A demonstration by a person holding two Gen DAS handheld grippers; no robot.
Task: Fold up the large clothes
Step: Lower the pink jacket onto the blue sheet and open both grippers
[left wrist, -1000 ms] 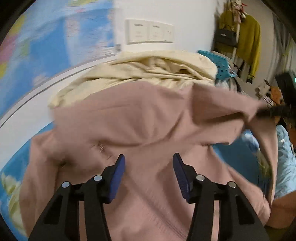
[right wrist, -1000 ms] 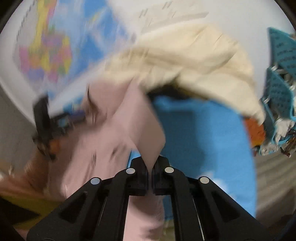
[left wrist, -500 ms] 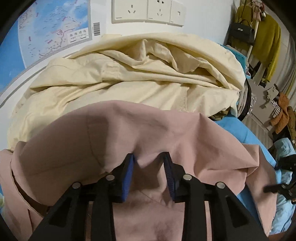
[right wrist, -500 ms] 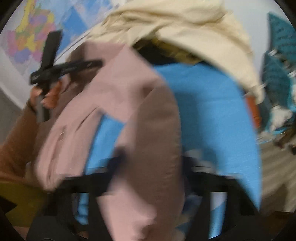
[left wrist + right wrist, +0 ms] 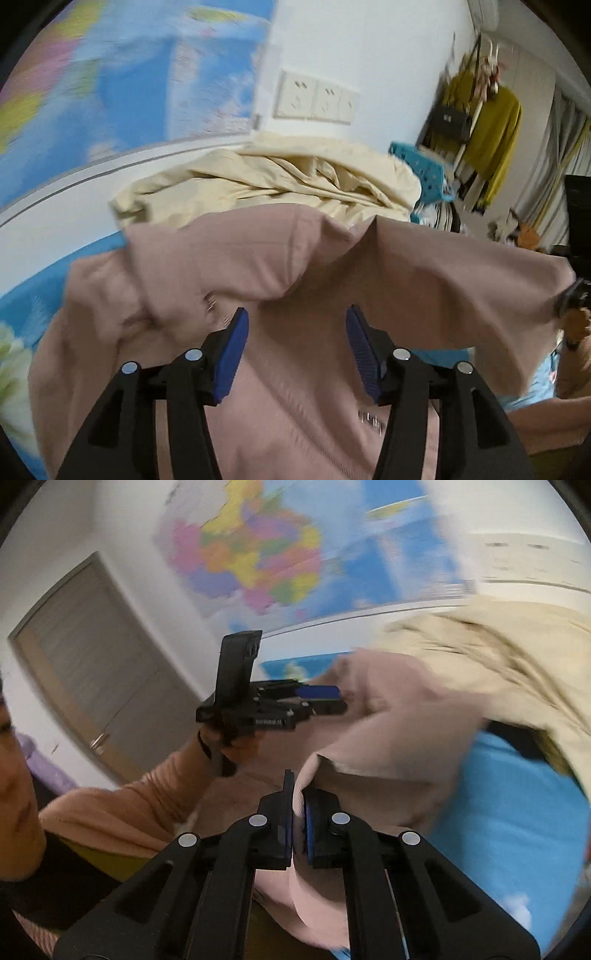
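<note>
A large pink garment lies spread and rumpled on the blue bed sheet. Over its middle, my left gripper has its jaws opening; the cloth lies under the blue pads and they do not press on it. In the right wrist view, a hand holds that same left gripper above the pink garment. My right gripper is shut on a raised edge of the pink cloth. From the left wrist view, the right gripper shows at the far right, holding the garment's corner up.
A cream garment is heaped behind the pink one against the wall. A wall map and sockets are above it. A blue basket and a coat rack with a mustard coat stand right. A door is left.
My left gripper's jaws, narrow around a pink fold half a second ago, now stand wider and it has drawn back. My right gripper has risen with the pink edge still in it.
</note>
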